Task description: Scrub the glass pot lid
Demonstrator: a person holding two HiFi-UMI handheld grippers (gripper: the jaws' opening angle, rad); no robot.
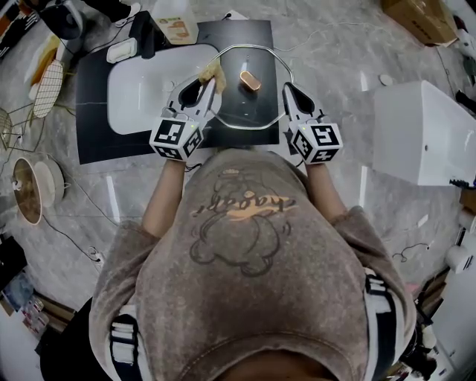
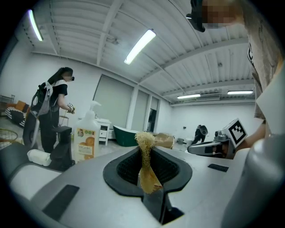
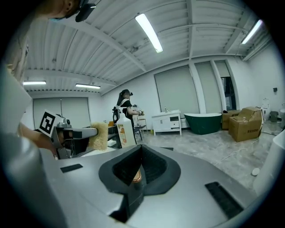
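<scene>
Head view: nearest, a brown sweatshirt (image 1: 245,245) fills the lower frame and cuts off the upper arms. L gripper (image 1: 207,83) is clenched on a tan loofah scrubber (image 1: 213,72), seen pinched betw. the jaws in the left gripper view (image 2: 144,153). R gripper (image 1: 287,88) is clamped on the right rim of the glass pot lid (image 1: 242,104).

The lid is held over the black top (image 1: 93,141), its left edge at the white basin (image 1: 141,89). The scrubber is at that edge; contact can't be told.

Open room is left on the grey floor (image 1: 335,59) to the right, up to a white box (image 1: 424,134). A soap bottle (image 1: 175,18) crowds the far side.

The lid's glass is clear w/ a thin metal rim and a copper knob (image 1: 249,79). In the right gripper view only a copper glint (image 3: 136,177) is made out betw. the jaws.
</scene>
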